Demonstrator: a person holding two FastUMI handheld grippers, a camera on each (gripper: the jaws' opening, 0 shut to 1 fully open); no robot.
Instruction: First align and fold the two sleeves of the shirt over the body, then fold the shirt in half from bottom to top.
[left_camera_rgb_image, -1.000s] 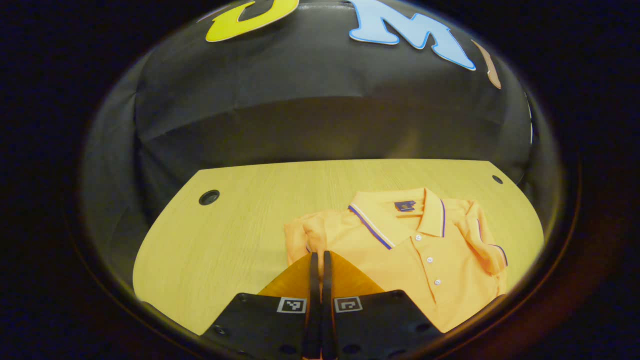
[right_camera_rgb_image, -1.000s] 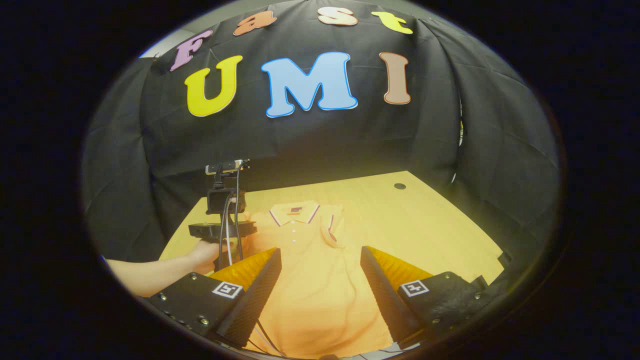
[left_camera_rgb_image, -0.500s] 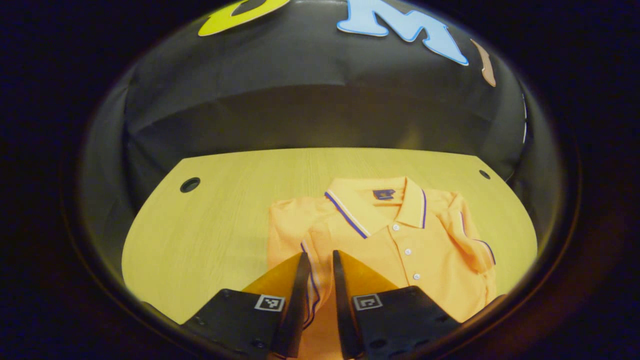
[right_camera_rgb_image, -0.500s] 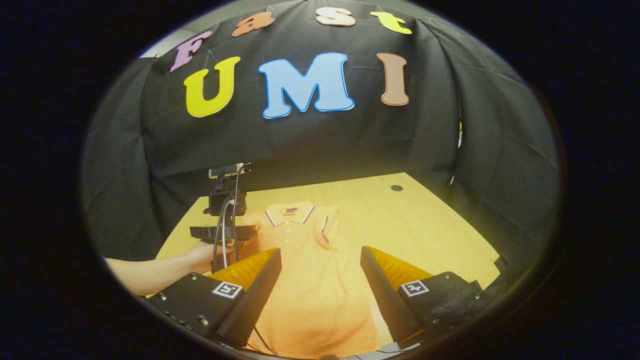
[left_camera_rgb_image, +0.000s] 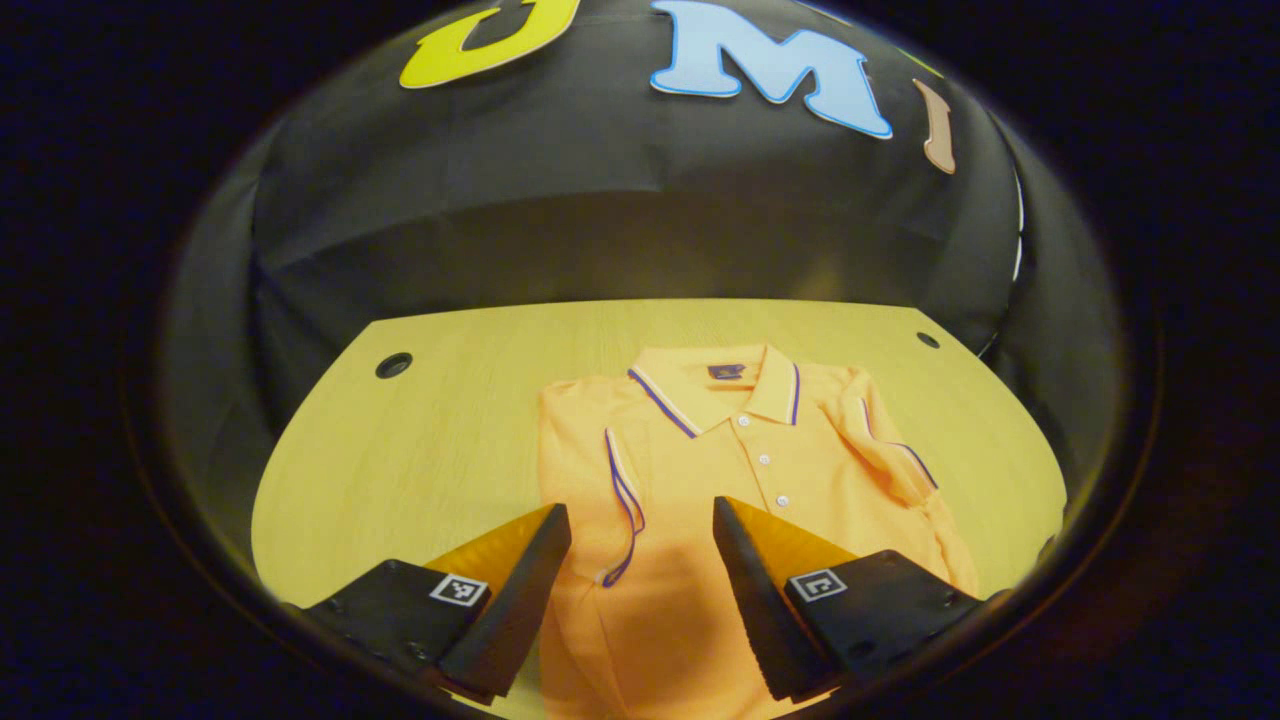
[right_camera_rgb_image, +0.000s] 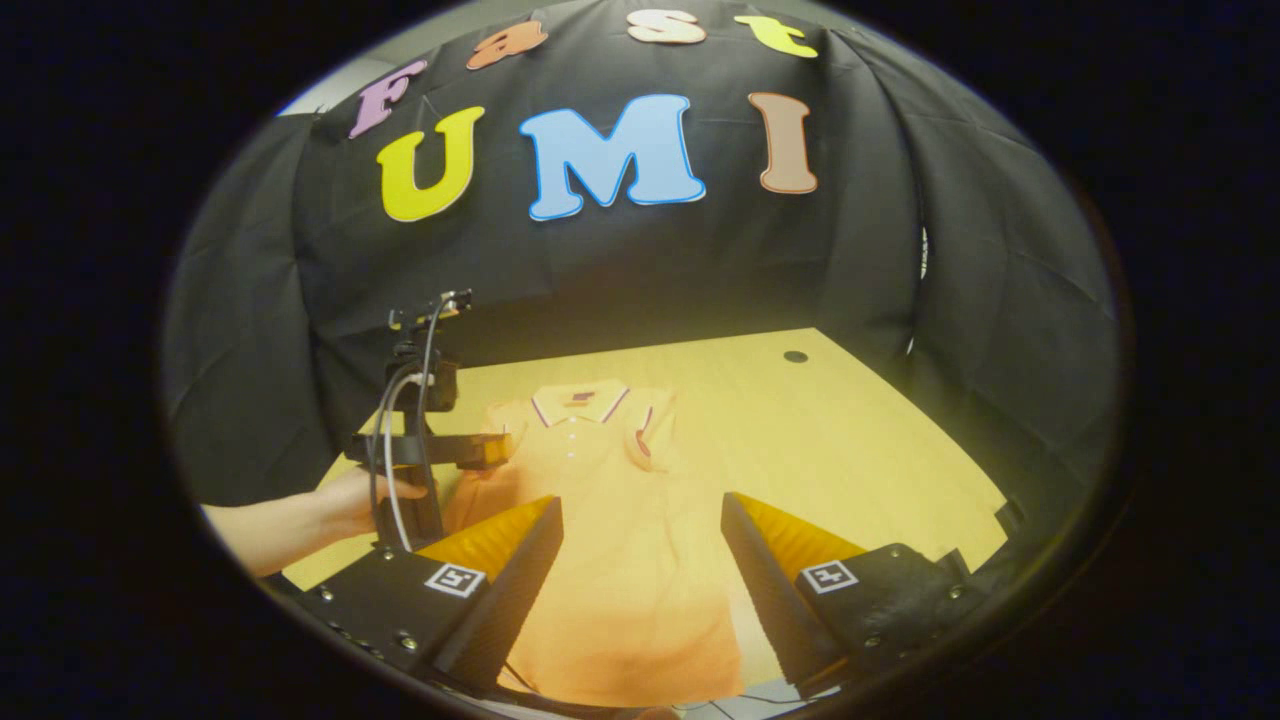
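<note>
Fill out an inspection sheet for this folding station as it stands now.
Surface: pale wooden table with round grommet holes.
Job's things: orange polo shirt with purple-trimmed collar lying flat, both sleeves folded onto the body; bottom-to-top fold not yet done.
Clutter: nothing seen.
Grippers: left tool open above the shirt; right tool open over the hem end.
Cables: wires on the left tool's handle.
Surroundings: black cloth wall.

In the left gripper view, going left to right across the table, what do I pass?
Left table hole → folded left sleeve → collar → folded right sleeve → right table hole.
</note>
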